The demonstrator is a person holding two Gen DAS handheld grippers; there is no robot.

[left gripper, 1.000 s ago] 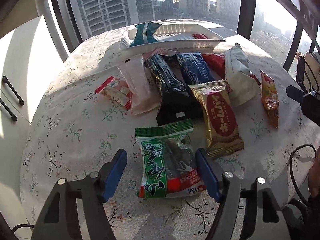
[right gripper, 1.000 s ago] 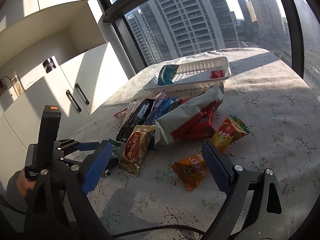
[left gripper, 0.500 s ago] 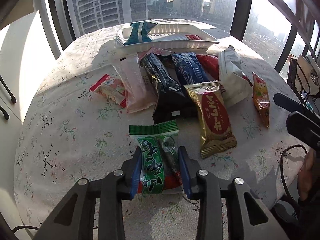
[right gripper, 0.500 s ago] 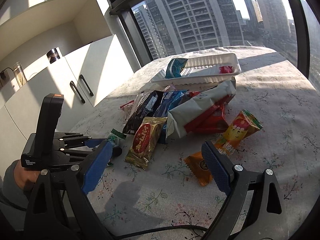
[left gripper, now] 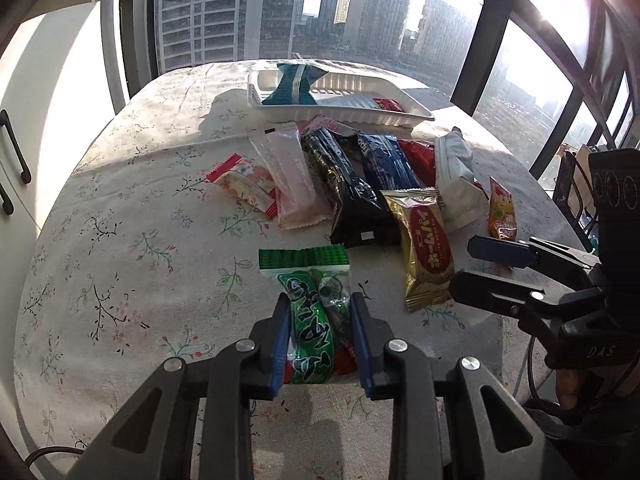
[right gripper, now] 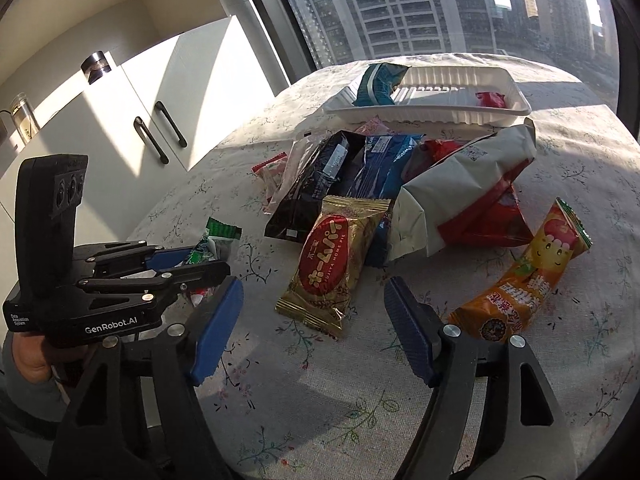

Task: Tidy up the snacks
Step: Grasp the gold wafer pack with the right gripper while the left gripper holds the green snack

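Note:
A green snack packet (left gripper: 308, 276) is pinched at its near end between the pads of my left gripper (left gripper: 320, 304), whose jaws are closing on it; its far end rests on the flowered tablecloth. The same packet (right gripper: 218, 236) and left gripper (right gripper: 192, 260) show at the left of the right wrist view. My right gripper (right gripper: 315, 286) hovers over the near end of a gold-and-red pie packet (right gripper: 332, 260). Its jaws are closing but the pads stand clear of the wrapper. A white tray (left gripper: 340, 112) at the back holds a teal packet (left gripper: 294, 84) and a small red one (left gripper: 386, 104).
A pile of snacks lies between tray and grippers: a black packet (right gripper: 316, 184), a blue packet (right gripper: 384, 164), a white-and-red bag (right gripper: 460, 188), a pink-and-clear wrapper (left gripper: 292, 180). An orange packet (right gripper: 524, 276) lies at the right. White cabinets (right gripper: 132, 120) stand left; windows lie beyond the round table.
My left gripper closed from wide open onto the green packet. My right gripper moved forward and left toward the gold packet, and its jaws narrowed.

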